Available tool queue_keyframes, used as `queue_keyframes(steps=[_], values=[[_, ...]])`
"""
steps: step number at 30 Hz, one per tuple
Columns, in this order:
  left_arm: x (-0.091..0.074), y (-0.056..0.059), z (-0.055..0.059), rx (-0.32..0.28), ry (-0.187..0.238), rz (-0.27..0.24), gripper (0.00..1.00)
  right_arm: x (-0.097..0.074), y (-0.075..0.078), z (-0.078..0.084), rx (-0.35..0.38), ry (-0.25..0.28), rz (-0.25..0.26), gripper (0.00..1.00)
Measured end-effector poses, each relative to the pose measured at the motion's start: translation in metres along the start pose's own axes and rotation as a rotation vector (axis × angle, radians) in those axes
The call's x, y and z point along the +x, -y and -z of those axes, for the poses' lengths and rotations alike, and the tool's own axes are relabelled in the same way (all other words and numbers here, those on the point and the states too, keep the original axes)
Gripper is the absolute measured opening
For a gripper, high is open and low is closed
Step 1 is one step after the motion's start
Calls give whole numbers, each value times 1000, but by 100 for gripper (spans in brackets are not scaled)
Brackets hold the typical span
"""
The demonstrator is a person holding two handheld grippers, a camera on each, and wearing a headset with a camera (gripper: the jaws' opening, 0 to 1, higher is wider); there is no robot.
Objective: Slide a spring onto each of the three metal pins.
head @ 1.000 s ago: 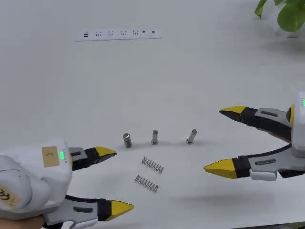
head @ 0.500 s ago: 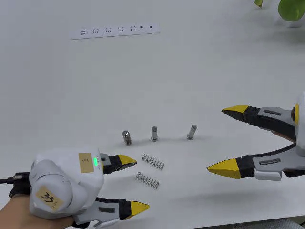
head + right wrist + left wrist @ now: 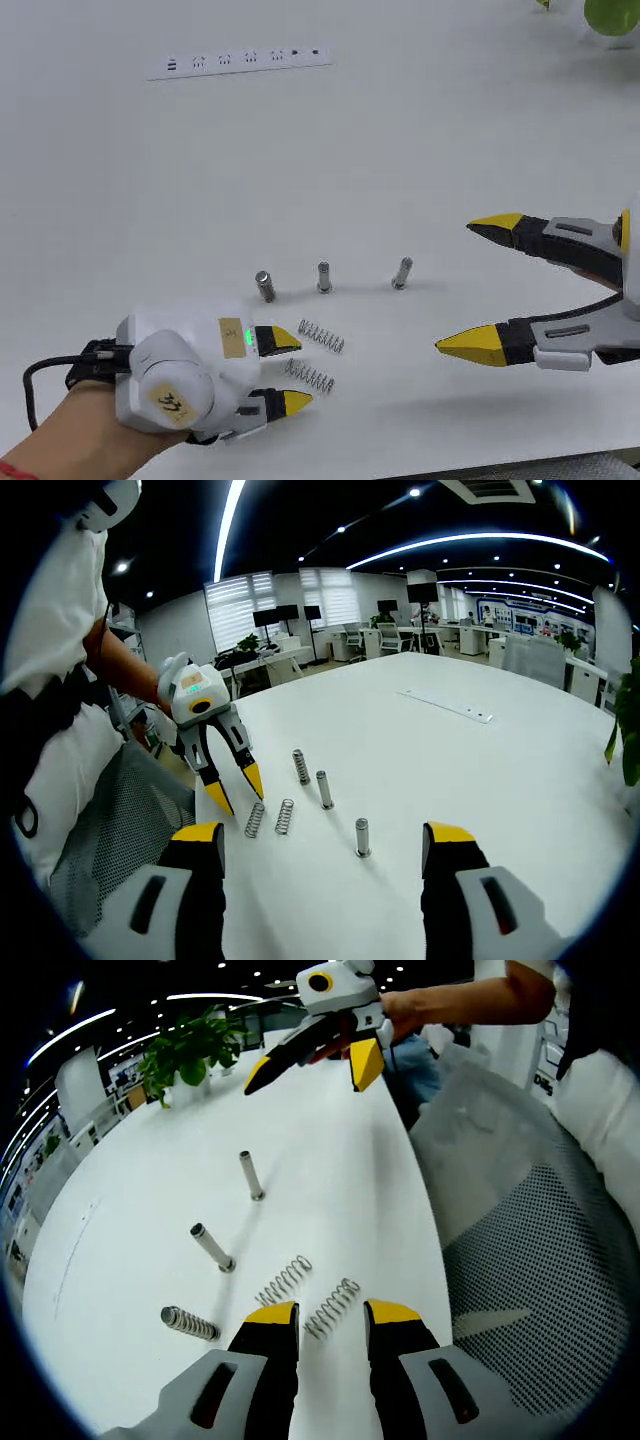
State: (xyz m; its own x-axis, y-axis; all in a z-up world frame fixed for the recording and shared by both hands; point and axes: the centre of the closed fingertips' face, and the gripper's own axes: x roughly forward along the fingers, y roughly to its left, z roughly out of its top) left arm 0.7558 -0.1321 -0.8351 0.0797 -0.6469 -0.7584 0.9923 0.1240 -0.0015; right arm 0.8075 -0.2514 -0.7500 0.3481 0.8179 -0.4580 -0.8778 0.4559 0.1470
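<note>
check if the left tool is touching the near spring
Cannot tell. In the left gripper view the near spring lies between the open jaws of the left tool, its end close to one jaw, no plain gap or contact.

Table: plain white top, spanning my head view from 6 to 12 o'clock.
Power strip: long and white, lying flat on the far side of the table at 11 o'clock, sockets in a row.
Plant: green leaves at 1 o'clock, by the far right corner.
Mesh chair: grey perforated fabric at 4 o'clock in my left gripper view, just beside the table edge.
Light strips: bright curved lines on a dark ceiling, 12 to 1 o'clock in my right gripper view.
Windows: blinds drawn, at 11 o'clock there.
Desks: office rows beyond the table, too small for detail.
</note>
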Motion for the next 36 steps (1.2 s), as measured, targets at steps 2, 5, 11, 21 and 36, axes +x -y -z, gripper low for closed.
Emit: queue_keyframes(steps=[2, 5, 11, 21, 36], values=[[3, 0, 4, 20, -18, 5, 26, -1, 0, 0, 1, 1, 1, 82], [5, -1, 9, 52, -50, 5, 24, -2, 1, 0, 2, 4, 6, 82], [10, 1, 17, 87, -87, 23, 22, -2, 2, 1, 6, 6, 10, 82], [11, 0, 26, 93, -113, 15, 18, 0, -1, 3, 9, 4, 4, 82], [12, -2, 25, 96, -114, 5, 12, -2, -2, 5, 9, -6, 1, 83]])
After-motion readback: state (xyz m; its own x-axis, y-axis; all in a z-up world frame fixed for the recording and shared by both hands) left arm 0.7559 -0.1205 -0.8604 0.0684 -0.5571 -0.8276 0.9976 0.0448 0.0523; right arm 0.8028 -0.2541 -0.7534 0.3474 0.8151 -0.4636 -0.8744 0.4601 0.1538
